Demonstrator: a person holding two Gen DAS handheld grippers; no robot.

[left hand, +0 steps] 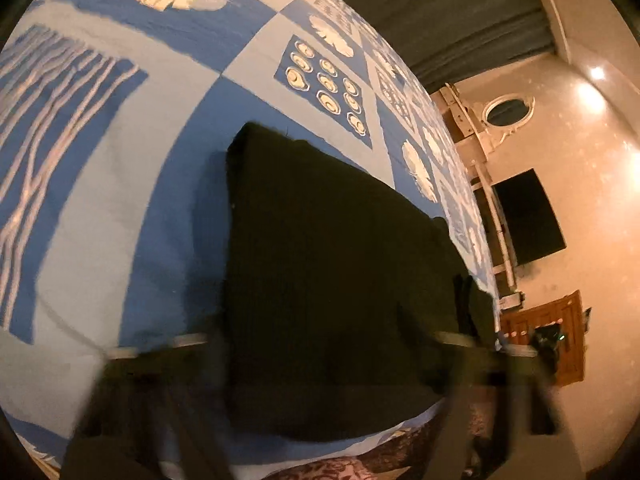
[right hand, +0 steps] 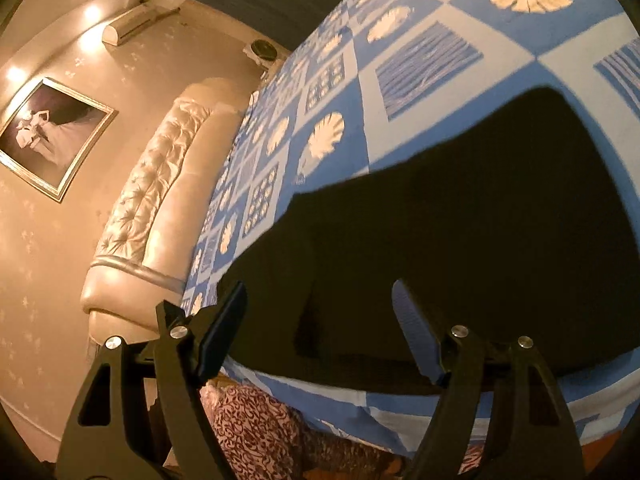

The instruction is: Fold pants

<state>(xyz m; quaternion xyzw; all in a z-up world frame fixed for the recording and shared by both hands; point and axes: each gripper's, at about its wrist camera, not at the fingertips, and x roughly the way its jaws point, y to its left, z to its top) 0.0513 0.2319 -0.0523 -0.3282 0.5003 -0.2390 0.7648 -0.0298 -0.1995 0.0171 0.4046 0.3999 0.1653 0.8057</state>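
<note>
Dark folded pants (left hand: 332,264) lie flat on a blue and white patterned bedspread (left hand: 120,184), near the bed's front edge. In the right wrist view the pants (right hand: 460,220) fill the middle. My left gripper (left hand: 320,344) is blurred and dark, its fingers spread wide over the pants' near part, holding nothing. My right gripper (right hand: 320,320) is open, both fingers above the pants' near edge, holding nothing.
The bedspread (right hand: 400,80) covers the bed. A tufted cream headboard (right hand: 160,184) stands at the left in the right wrist view, with a framed picture (right hand: 52,136) on the wall. A wooden door (left hand: 548,340) and dark screen (left hand: 528,216) are on the right.
</note>
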